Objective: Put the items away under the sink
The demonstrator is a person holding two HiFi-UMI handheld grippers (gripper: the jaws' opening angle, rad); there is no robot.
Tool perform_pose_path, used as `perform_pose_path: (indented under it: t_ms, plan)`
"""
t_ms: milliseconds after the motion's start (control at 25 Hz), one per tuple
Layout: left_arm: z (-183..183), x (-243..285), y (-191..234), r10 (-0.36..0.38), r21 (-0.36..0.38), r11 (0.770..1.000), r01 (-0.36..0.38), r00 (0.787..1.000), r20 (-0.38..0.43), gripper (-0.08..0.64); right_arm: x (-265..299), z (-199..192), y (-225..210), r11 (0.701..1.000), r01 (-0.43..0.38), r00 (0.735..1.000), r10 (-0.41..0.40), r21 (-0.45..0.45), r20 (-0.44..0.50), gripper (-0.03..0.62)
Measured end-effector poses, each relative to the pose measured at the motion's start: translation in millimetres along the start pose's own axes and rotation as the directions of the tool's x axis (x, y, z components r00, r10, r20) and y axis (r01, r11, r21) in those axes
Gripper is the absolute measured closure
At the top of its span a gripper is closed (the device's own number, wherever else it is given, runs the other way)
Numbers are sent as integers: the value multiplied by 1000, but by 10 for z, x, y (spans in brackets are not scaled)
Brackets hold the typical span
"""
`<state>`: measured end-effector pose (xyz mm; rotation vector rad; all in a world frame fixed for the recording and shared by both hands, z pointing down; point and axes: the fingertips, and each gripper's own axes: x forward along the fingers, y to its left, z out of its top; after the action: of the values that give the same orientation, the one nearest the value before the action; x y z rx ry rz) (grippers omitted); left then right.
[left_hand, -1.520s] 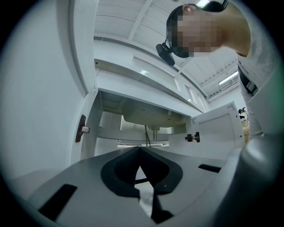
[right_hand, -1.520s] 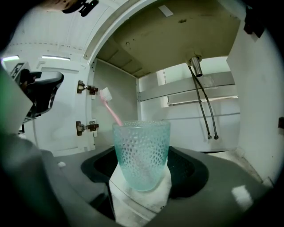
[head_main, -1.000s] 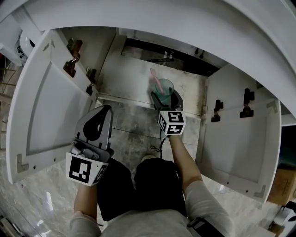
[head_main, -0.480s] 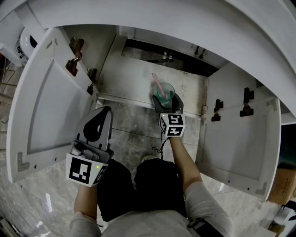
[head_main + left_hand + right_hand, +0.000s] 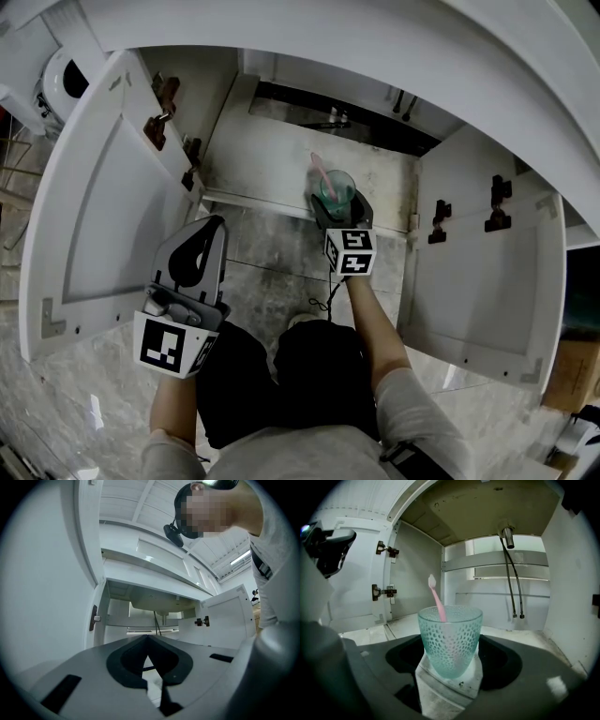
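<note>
two white cabinet doors, the left door [image 5: 94, 206] and the right door [image 5: 487, 281], stand swung wide open with dark hinges [image 5: 497, 204] on their inner faces, thin hoses [image 5: 511, 590] hang below a drain pipe [image 5: 507, 536], and a marbled floor [image 5: 75, 394] lies in front.

The pale, stained floor of the under-sink cabinet [image 5: 267, 169] has, at its front edge right of middle, a translucent green dimpled cup [image 5: 336, 187] holding a pink toothbrush [image 5: 317, 167].
</note>
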<state>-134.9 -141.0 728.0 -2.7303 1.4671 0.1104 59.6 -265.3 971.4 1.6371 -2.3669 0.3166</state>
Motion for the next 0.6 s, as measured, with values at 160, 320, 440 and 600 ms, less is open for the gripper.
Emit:
perform_pose_path:
  t_ms: [160,320,440,600]
  plan:
    - [38,-42,11,-2,-5,1000,2,1000,18,552,-57,28,38,1000,-12,1000,12,-15,-6,230]
    - [61,-84,13,-2,7,1000,2,1000,19,552,-91,44,60,1000,-20,1000,19,-22,-10,229]
    - [79,-121,3,-5,2,1000,5,1000,22,552,-96,35,69,999,-21,1000,20,-38,-15,230]
    - [75,-166,27,8,8,1000,-8,1000,19,552,-71,64,73,999,-3,1000,4,-38,24,230]
